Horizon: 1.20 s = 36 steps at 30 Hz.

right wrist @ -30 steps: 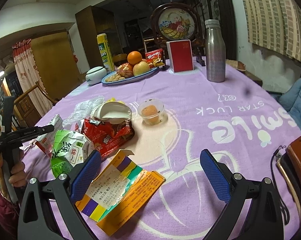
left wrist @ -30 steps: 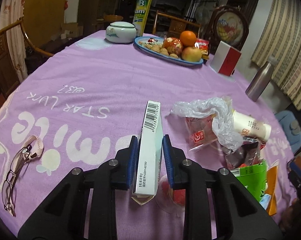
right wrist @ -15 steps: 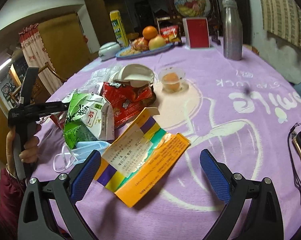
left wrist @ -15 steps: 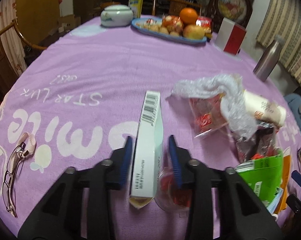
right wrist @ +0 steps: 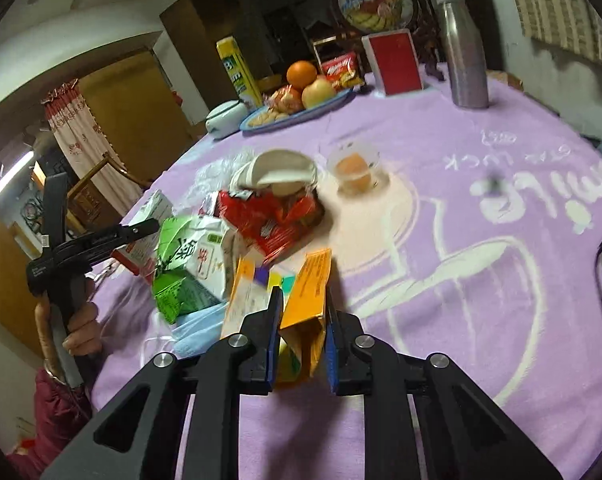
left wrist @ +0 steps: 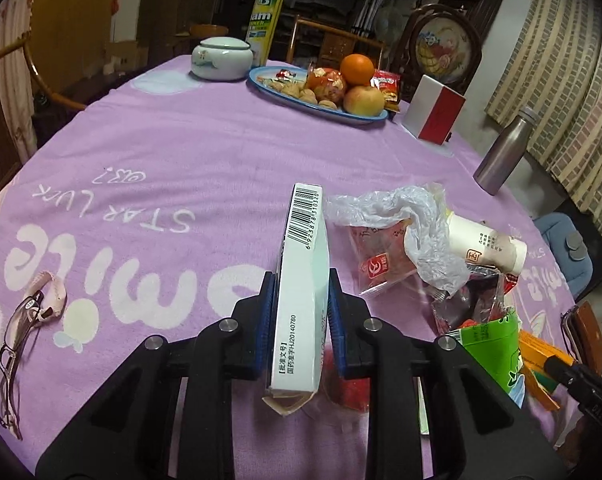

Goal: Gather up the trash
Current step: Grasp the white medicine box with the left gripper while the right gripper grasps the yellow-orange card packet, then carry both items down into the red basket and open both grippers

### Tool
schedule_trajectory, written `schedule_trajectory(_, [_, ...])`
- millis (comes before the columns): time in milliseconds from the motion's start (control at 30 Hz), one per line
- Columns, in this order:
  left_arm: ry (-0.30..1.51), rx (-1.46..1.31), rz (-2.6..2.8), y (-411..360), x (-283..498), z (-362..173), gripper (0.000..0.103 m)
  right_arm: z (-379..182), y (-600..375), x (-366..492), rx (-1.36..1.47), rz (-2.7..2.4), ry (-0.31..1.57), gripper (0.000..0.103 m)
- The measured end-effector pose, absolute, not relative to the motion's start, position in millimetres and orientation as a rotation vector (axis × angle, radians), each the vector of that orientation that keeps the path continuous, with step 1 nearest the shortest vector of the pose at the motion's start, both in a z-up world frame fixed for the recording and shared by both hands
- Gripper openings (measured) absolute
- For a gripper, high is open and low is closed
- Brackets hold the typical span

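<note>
Left hand-held gripper clamped on white box, lifted clear for binning. Right hand-held gripper, jaws just closing, pinches orange carton edge-on. Remaining trash pile at 11 o'clock on tabletop.

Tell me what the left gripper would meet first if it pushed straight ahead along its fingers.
Probably nothing but bare purple tablecloth. The left gripper, shut on the white barcoded box, points down at open cloth; the plastic bag lies just right of that line. Depth is uncertain.
</note>
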<state>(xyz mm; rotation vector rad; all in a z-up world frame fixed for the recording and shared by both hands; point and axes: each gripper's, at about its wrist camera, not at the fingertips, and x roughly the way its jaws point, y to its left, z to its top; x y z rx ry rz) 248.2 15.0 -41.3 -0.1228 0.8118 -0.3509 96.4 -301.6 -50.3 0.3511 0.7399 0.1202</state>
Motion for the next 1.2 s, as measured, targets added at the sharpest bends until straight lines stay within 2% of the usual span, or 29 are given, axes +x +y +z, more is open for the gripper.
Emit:
schedule_trajectory(267, [0.774,-0.169,-0.378,24.8,236.3,-33.9,0.026,-26.4,-317.1,81.8,0.346,0.07,0.636,0.019])
schedule_trajectory(733, [0.64,-0.17,-0.294,67.1,119.0,18.4,0.026,9.5,-314.1,31.5,0.355,0.152,0.509,0.019])
schedule_trajectory(933, [0.645,-0.215,-0.176,117.4,57.3,6.7,0.026,15.4,-302.4,11.3,0.357,0.221,0.483,0.019])
schedule_trajectory(1200, [0.76,-0.26,0.055,198.6,-19.9,-35.5,0.026,21.7,-268.1,-2.9,0.326,0.347,0.476,0.019])
